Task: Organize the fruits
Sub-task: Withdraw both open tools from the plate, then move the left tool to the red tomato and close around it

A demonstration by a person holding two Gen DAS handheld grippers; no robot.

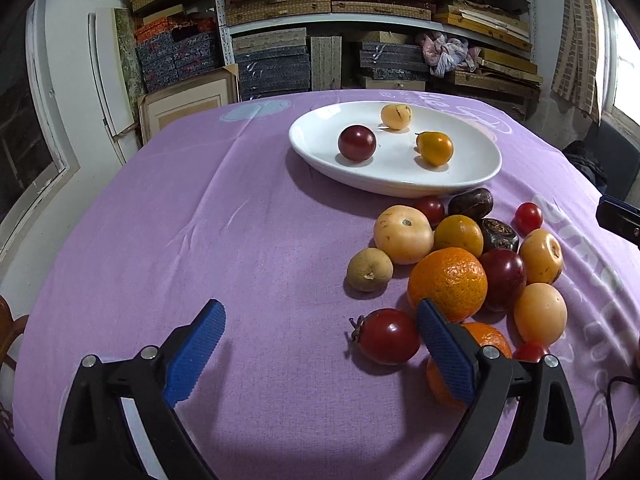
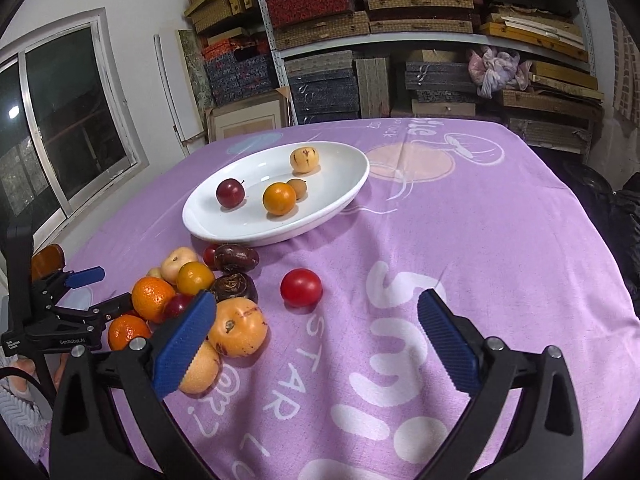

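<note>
A white oval plate on the purple cloth holds a dark red plum, an orange fruit, a pale yellow fruit and, in the right wrist view, a small brown fruit. A pile of loose fruits lies in front of the plate, with a big orange. My left gripper is open and empty; a red tomato lies between its fingers. My right gripper is open and empty, with a lone red tomato ahead.
Shelves of stacked boxes stand behind the table. A window is at the left. The purple cloth covers the table. The left gripper's body shows at the left of the right wrist view.
</note>
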